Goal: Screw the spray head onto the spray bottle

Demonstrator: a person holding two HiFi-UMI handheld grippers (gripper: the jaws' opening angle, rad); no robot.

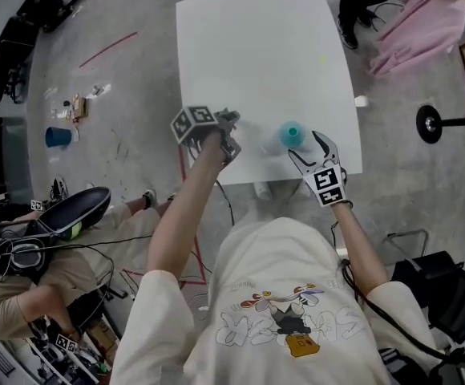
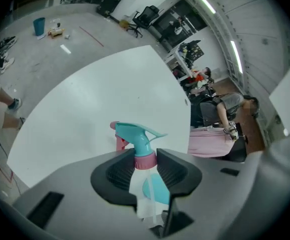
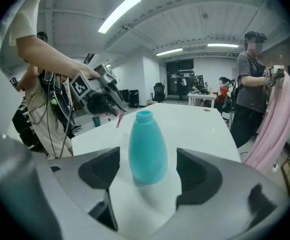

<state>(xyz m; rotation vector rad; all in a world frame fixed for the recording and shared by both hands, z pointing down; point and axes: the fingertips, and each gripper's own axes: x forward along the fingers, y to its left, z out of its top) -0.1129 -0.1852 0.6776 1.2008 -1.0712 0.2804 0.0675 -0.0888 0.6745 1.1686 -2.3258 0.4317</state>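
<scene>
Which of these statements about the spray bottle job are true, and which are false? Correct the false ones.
1. The left gripper clamps the spray head at its pink collar. True.
2. The spray bottle lies on its side. False: it stands upright on the white table.
3. The right gripper squeezes the spray bottle. False: its jaws stand apart on either side of it, without touching it.
4. The spray bottle's neck is uncapped. True.
</scene>
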